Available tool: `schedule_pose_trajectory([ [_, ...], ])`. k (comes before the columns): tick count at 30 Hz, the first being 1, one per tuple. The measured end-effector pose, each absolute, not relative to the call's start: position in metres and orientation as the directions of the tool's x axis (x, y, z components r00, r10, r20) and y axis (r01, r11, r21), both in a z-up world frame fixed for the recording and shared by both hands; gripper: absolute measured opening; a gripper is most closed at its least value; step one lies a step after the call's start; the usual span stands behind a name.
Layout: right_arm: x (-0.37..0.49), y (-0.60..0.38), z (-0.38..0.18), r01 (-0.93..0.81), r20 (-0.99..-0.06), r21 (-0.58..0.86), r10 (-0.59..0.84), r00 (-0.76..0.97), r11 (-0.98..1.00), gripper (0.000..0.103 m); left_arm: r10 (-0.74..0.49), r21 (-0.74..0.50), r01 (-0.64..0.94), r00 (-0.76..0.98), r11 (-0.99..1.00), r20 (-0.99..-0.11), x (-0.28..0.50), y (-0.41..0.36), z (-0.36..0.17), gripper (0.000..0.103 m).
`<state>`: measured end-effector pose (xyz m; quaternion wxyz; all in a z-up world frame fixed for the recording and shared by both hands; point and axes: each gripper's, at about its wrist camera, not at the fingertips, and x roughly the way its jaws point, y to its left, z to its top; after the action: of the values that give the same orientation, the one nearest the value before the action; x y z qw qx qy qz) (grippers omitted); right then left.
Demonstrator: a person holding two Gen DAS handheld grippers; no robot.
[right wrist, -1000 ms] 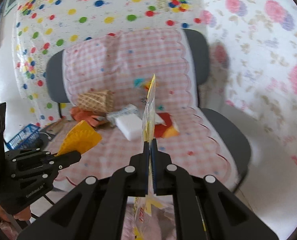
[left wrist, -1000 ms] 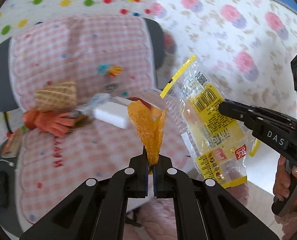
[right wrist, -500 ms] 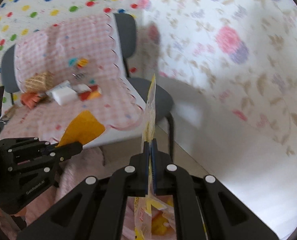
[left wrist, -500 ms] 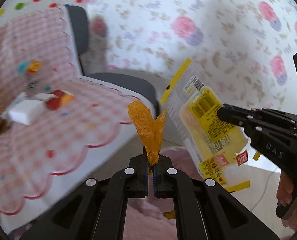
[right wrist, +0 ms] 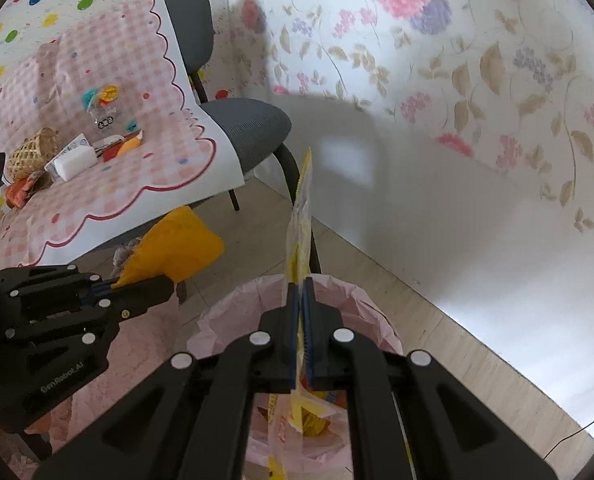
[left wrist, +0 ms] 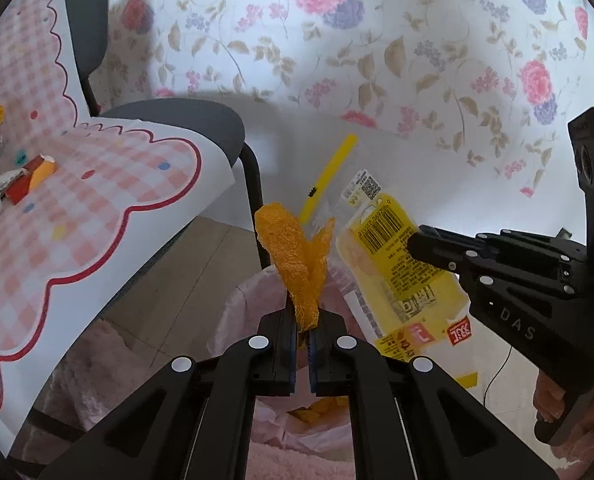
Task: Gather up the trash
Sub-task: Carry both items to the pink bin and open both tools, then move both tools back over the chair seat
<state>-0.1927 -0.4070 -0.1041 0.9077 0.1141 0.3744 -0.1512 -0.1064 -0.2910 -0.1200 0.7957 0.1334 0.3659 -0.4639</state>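
Observation:
My left gripper (left wrist: 303, 320) pinches the lower end of an orange scrap (left wrist: 293, 256) that stands up between its pads, and its jaws are just starting to open. To its right, my right gripper (left wrist: 413, 242) is shut on a clear and yellow snack wrapper (left wrist: 377, 232). Both hang over a bin with a pink liner (right wrist: 233, 320) on the floor, with some trash inside it. In the right wrist view the wrapper (right wrist: 301, 216) is edge-on in the right gripper (right wrist: 302, 284). The left gripper (right wrist: 169, 280) with the orange scrap (right wrist: 177, 244) is at the left.
A grey chair draped with a pink checked cloth (right wrist: 137, 184) stands left of the bin. It bears a woven basket (right wrist: 33, 152), a white block (right wrist: 77, 162) and other wrappers. A chair leg (right wrist: 297, 176) is close to the bin. A floral wall is behind, and a thin cable (right wrist: 577, 432) lies on the floor.
Both grippers swung right and down from in front of the chair seat to above the pink-lined bin. Each still carries its piece of trash.

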Motion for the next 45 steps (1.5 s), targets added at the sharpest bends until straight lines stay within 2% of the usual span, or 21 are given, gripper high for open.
schedule_pose_trajectory([
  [2,-0.190,-0.409,-0.107,0.361,-0.722,0.096,-0.185,0.667,0.928,0.003,-0.634,-0.124,0.836,0.299,0.534,-0.714,-0.105,-0.295,-0.124,0.010],
  [4,-0.188,-0.413,-0.113,0.364,-0.730,0.101,-0.180,0.660,0.926,0.003,-0.625,-0.120,0.833,0.301,0.540,-0.720,-0.103,-0.299,-0.126,0.030],
  [6,-0.187,-0.416,-0.118,0.367,-0.735,0.106,-0.176,0.654,0.924,0.003,-0.619,-0.113,0.829,0.311,0.548,-0.721,-0.102,-0.300,-0.127,0.046],
  [9,-0.186,-0.418,-0.125,0.372,-0.742,0.112,-0.171,0.649,0.921,0.005,-0.615,-0.108,0.826,0.317,0.554,-0.722,-0.100,-0.301,-0.127,0.053],
  [10,-0.185,-0.419,-0.127,0.373,-0.744,0.114,-0.169,0.647,0.921,0.011,-0.613,-0.107,0.823,0.321,0.557,-0.722,-0.100,-0.300,-0.127,0.055],
  [11,-0.184,-0.419,-0.128,0.376,-0.745,0.116,-0.170,0.645,0.919,0.023,-0.610,-0.105,0.820,0.327,0.563,-0.721,-0.099,-0.299,-0.126,0.057],
  [13,-0.183,-0.421,-0.130,0.383,-0.746,0.116,-0.174,0.643,0.916,0.033,-0.611,-0.105,0.813,0.338,0.573,-0.716,-0.098,-0.294,-0.124,0.059],
  [20,-0.184,-0.426,-0.117,0.398,-0.728,0.131,-0.184,0.661,0.908,0.033,-0.600,-0.107,0.753,0.420,0.649,-0.681,-0.083,-0.262,-0.103,0.059],
  [29,-0.182,-0.405,-0.048,0.322,-0.633,0.118,-0.179,0.753,0.939,0.033,-0.535,-0.093,0.654,0.519,0.751,-0.667,-0.072,-0.204,-0.070,0.060],
  [36,-0.150,-0.370,-0.021,0.194,-0.590,0.127,-0.083,0.803,0.973,0.033,-0.473,-0.109,0.544,0.593,0.832,-0.651,-0.060,-0.142,-0.050,0.065],
  [39,-0.126,-0.348,-0.020,0.124,-0.590,0.140,-0.018,0.807,0.982,0.033,-0.427,-0.110,0.474,0.638,0.874,-0.641,-0.051,-0.111,-0.045,0.074],
  [43,-0.098,-0.320,-0.025,0.041,-0.601,0.161,0.065,0.797,0.986,0.035,-0.345,-0.085,0.386,0.678,0.919,-0.649,-0.038,-0.081,-0.046,0.074],
  [45,-0.082,-0.305,-0.027,0.000,-0.604,0.160,0.097,0.791,0.987,0.040,-0.295,-0.073,0.330,0.696,0.941,-0.655,-0.030,-0.063,-0.046,0.075],
])
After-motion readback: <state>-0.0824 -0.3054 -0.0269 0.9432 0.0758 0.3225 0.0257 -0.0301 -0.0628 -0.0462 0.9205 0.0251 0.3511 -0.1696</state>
